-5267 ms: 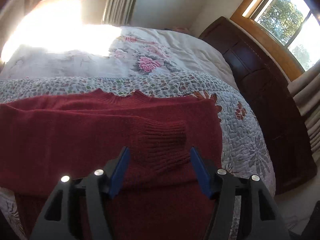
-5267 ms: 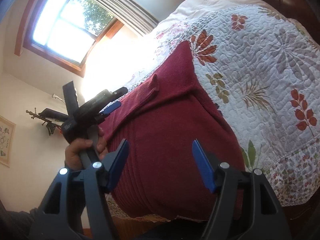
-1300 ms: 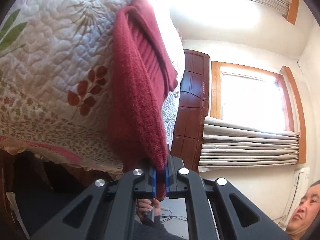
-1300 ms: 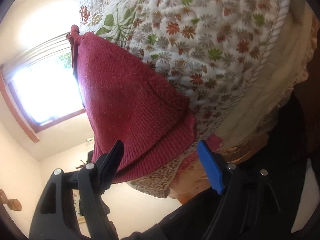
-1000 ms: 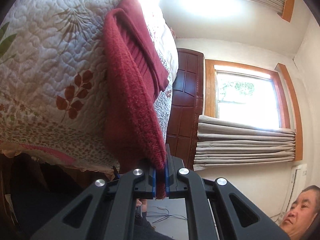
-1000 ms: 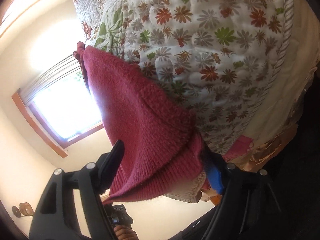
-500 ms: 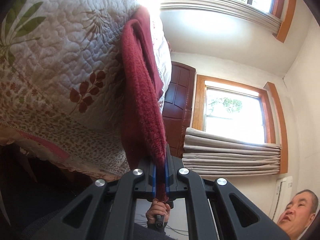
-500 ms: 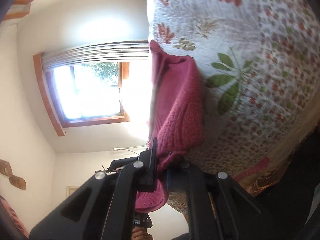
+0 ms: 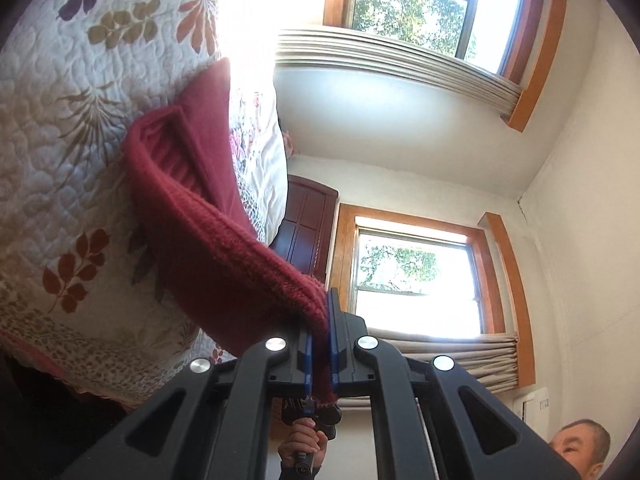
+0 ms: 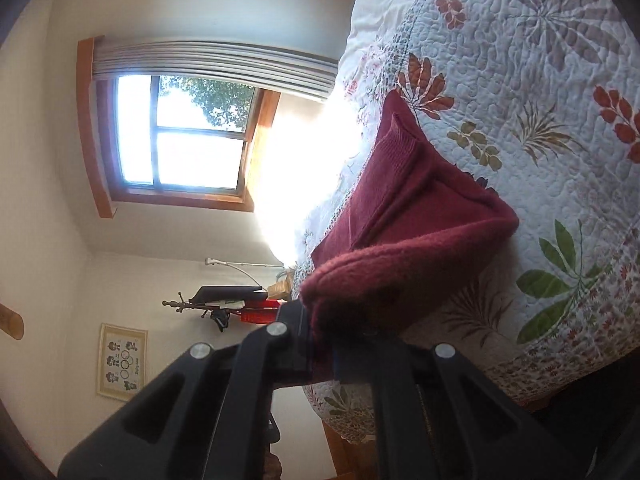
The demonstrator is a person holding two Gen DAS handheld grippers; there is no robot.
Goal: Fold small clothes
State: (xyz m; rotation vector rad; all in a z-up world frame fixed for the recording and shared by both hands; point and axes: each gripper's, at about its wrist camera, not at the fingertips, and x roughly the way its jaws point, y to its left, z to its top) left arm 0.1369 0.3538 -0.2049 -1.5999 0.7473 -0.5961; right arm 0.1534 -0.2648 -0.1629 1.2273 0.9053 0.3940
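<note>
Left wrist view: the left gripper [image 9: 319, 344] is closed tight on one corner of the dark red sweater [image 9: 192, 208], the knit pinched between its blue pads. The raised hem runs from the jaws back to the rest of the sweater, which lies folded on the leaf-patterned quilt [image 9: 60, 152] of the bed. Below the jaws, a hand [image 9: 303, 446] grips the other tool. Right wrist view: the right gripper [image 10: 320, 350] is likewise clamped on the opposite corner of the sweater [image 10: 408, 216], lifted off the quilt [image 10: 540, 80]. A window [image 10: 188, 140] and a framed picture [image 10: 122, 362] are behind.
</note>
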